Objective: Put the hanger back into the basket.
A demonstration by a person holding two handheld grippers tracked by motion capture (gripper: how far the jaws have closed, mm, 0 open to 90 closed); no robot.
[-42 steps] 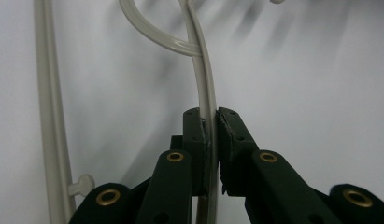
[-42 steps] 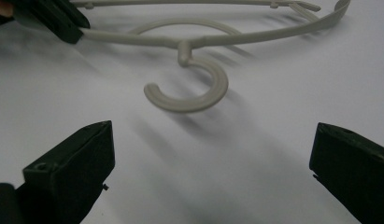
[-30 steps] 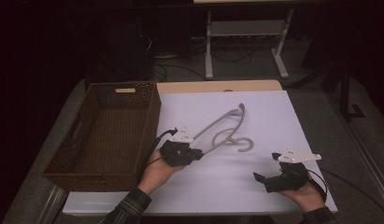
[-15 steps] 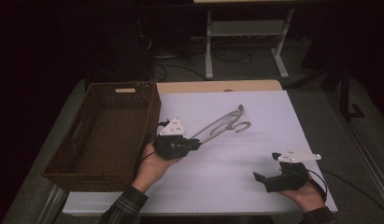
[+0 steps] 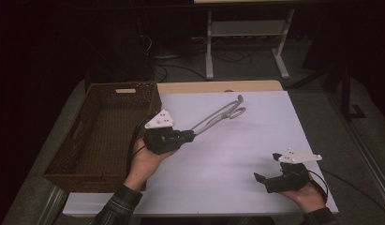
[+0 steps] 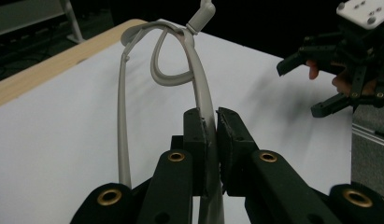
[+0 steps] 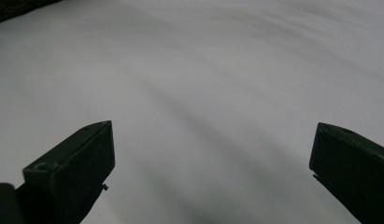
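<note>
A grey plastic hanger point(image 5: 219, 116) hangs tilted above the white table top point(image 5: 227, 164), its hook end pointing to the far right. My left gripper point(image 5: 192, 136) is shut on one of its arms, just right of the basket. In the left gripper view the pads point(image 6: 195, 128) pinch the hanger's arm point(image 6: 199, 79), and its loop and hook rise beyond them. My right gripper point(image 5: 267, 167) rests low near the table's front right corner, open and with nothing in it. Its wide-apart jaws point(image 7: 213, 137) look over bare white surface.
A dark brown wicker basket point(image 5: 63, 172) stands at the table's left side, with nothing visible inside. A wooden strip point(image 5: 218, 86) edges the far side of the table. Beyond it is a metal stand point(image 5: 246, 33) on the dark floor. The right gripper point(image 6: 299, 88) is seen from the left gripper view.
My left gripper has lifted the hanger off the table and carried it left, toward the basket. The right gripper has stayed where it was.
</note>
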